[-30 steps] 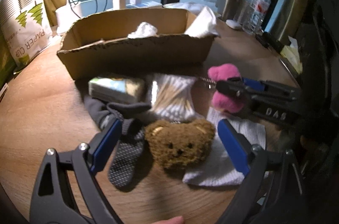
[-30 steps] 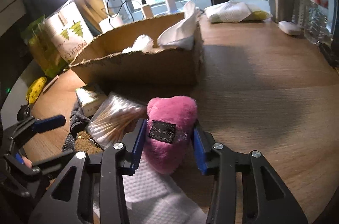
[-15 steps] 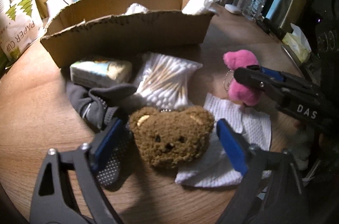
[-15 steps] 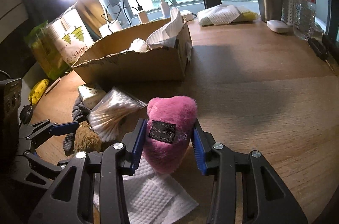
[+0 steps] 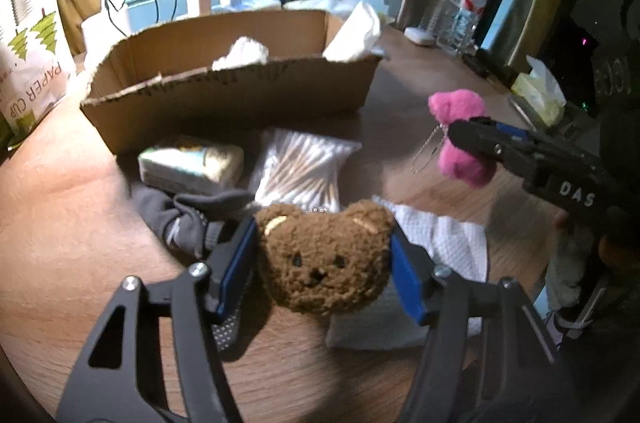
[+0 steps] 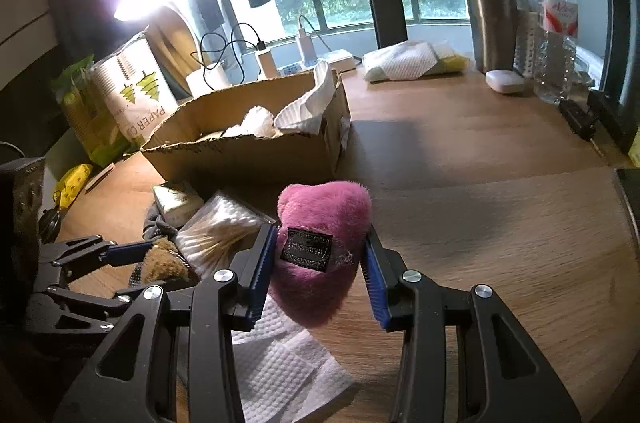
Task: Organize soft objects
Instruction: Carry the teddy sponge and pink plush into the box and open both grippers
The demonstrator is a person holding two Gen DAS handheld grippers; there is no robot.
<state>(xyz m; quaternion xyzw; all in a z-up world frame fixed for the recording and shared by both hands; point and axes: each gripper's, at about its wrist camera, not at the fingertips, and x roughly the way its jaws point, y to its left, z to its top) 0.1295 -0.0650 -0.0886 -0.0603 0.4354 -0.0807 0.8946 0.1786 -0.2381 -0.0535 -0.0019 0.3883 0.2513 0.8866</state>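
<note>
My left gripper [image 5: 324, 259] is shut on a brown plush bear head [image 5: 324, 259] and holds it just above the table. My right gripper [image 6: 320, 255] is shut on a pink plush toy [image 6: 320, 251] and holds it in the air; the toy also shows in the left wrist view [image 5: 460, 139], to the right of the open cardboard box [image 5: 232, 91]. The box [image 6: 248, 147] holds white cloths. A grey sock [image 5: 188, 223], a cotton swab bag [image 5: 300, 171], a tissue pack [image 5: 192, 163] and a white towel [image 5: 440, 243] lie in front of the box.
A paper cup bag [image 5: 28, 63] stands left of the box. A steel tumbler [image 6: 492, 23], a water bottle [image 6: 556, 35], a white case [image 6: 504, 81] and a folded cloth [image 6: 408, 63] sit at the far right. Chargers and cables [image 6: 240, 51] line the window sill.
My left gripper closed on the bear head and lifted it slightly. My right gripper rose with the pink toy, away from the white towel.
</note>
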